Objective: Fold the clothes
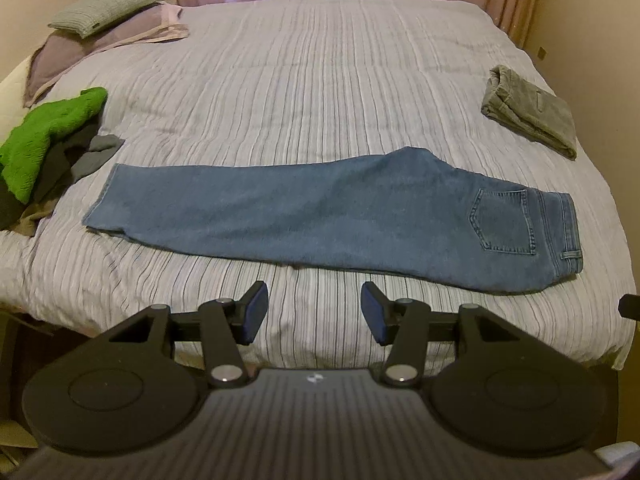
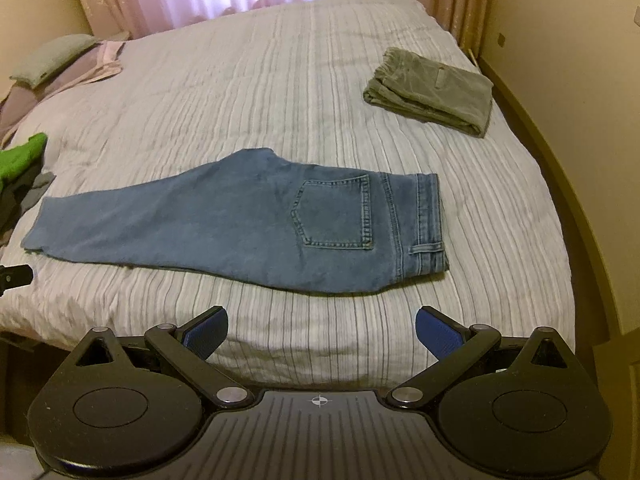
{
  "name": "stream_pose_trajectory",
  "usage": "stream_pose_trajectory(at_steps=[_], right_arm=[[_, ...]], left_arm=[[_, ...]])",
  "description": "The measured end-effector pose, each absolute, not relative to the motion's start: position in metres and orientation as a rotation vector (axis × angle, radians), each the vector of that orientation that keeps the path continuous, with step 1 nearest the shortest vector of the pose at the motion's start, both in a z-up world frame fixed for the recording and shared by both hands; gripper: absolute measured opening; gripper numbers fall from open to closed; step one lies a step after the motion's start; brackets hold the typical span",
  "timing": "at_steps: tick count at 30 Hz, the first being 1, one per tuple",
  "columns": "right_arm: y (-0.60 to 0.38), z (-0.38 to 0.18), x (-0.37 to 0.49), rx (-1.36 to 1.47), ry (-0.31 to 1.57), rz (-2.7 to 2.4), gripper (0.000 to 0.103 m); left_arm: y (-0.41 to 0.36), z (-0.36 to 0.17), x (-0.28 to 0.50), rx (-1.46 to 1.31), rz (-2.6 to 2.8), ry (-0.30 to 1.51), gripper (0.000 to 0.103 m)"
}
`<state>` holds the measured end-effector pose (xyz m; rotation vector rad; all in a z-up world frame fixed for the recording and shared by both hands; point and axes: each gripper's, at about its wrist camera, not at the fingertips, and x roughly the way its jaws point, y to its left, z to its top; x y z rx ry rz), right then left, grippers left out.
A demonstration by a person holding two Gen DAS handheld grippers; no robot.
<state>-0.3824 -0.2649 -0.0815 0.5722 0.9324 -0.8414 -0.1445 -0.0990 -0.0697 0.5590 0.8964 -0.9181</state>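
A pair of blue jeans [image 1: 320,216] lies flat across the striped bed, folded lengthwise with one leg on the other, waistband to the right and hems to the left. It also shows in the right wrist view [image 2: 256,220], back pocket up. My left gripper [image 1: 315,312] is open and empty, above the bed's near edge, short of the jeans' middle. My right gripper [image 2: 322,338] is open wide and empty, near the bed's front edge below the jeans' seat.
A folded grey-green garment [image 1: 528,110] [image 2: 432,90] lies at the back right. A pile of unfolded clothes with a green top [image 1: 44,140] sits at the left edge. Pillows [image 1: 100,12] lie at the back left. A wall [image 2: 580,80] runs along the right.
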Motion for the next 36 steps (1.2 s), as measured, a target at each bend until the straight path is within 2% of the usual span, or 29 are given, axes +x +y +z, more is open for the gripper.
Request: stream_pose_trajectory(at_steps=[21, 36], right_arm=[[-0.251, -0.078, -0.393, 0.569, 0.908, -0.784, 0.102], [-0.246, -0.081, -0.367, 0.555, 0.923, -0.729, 0.102]], left_arm=[[-0.068, -0.057, -0.167, 0.549, -0.877, 0.848, 0.056], [-0.054, -0.055, -0.156, 0.544, -0.831, 0.843, 0.057]])
